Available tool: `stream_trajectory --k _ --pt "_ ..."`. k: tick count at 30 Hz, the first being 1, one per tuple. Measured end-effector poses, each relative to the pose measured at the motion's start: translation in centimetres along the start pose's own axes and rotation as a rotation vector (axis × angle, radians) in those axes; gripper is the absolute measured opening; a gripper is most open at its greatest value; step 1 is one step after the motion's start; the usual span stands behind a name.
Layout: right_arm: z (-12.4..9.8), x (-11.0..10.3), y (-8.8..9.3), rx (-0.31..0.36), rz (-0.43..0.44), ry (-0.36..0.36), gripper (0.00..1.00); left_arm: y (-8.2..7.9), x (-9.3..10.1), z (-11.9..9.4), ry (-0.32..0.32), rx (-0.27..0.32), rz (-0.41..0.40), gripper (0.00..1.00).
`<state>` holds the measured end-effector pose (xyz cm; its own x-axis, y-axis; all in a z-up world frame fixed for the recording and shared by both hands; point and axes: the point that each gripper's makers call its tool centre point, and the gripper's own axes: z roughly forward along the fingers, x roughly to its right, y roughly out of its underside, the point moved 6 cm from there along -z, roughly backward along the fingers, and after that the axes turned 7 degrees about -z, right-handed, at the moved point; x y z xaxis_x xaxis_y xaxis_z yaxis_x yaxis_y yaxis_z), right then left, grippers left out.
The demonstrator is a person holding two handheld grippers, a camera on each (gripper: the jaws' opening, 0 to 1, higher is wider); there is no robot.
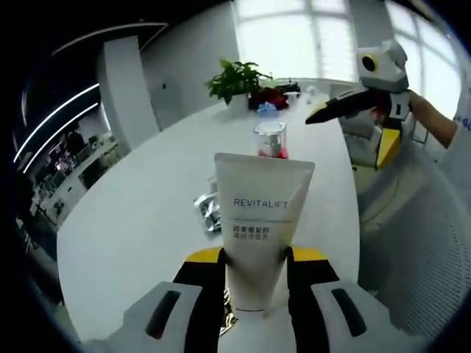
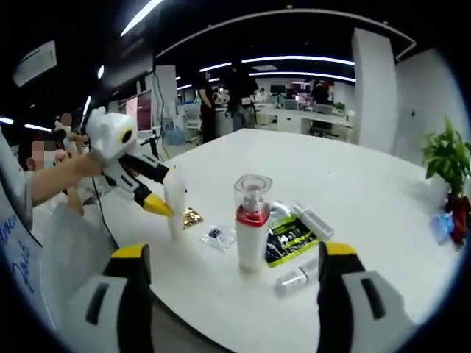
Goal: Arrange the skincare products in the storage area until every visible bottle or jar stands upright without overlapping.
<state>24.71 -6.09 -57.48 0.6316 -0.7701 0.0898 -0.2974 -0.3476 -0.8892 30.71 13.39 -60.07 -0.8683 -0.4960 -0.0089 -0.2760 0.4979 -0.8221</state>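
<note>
A white tube [image 1: 261,220] printed REVITALIFT stands upright on the white table [image 1: 147,220], with my left gripper [image 1: 255,259] shut on its lower part. From the right gripper view, the left gripper [image 2: 162,204] holds this tube [image 2: 175,207] near the table's edge. A pump bottle [image 2: 252,224] with a red collar and a clear cap stands upright ahead of my right gripper [image 2: 235,254], whose jaws are wide apart and hold nothing. The same bottle [image 1: 270,138] stands beyond the tube. The right gripper [image 1: 353,131] hovers open above the table's right side.
Flat sachets lie round the bottle: a green-and-black one [image 2: 294,235], a clear one [image 2: 219,237], a gold one [image 2: 193,217]. A small clear bottle [image 2: 298,278] and a slim tube [image 2: 313,220] lie on their sides. A potted plant [image 1: 235,79] stands at the far end.
</note>
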Motion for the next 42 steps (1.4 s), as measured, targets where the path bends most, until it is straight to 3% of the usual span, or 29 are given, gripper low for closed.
stream_trajectory --k 6,23,37,42 --pt "0.1 -0.4 -0.5 0.025 0.012 -0.012 0.87 -0.7 1.1 0.7 0.012 0.022 -0.006 0.29" --pt "1.2 -1.4 -1.8 0.093 -0.003 -0.092 0.53 -2.0 3.7 2.5 0.041 0.075 -0.059 0.29" --pt "2.5 -2.5 -2.6 0.104 -0.029 -0.156 0.29 -2.0 4.6 2.9 0.029 0.106 -0.130 0.29" --pt "2.9 -2.7 -2.9 0.107 -0.043 -0.165 0.26 -1.8 4.9 3.2 0.023 0.109 -0.151 0.29"
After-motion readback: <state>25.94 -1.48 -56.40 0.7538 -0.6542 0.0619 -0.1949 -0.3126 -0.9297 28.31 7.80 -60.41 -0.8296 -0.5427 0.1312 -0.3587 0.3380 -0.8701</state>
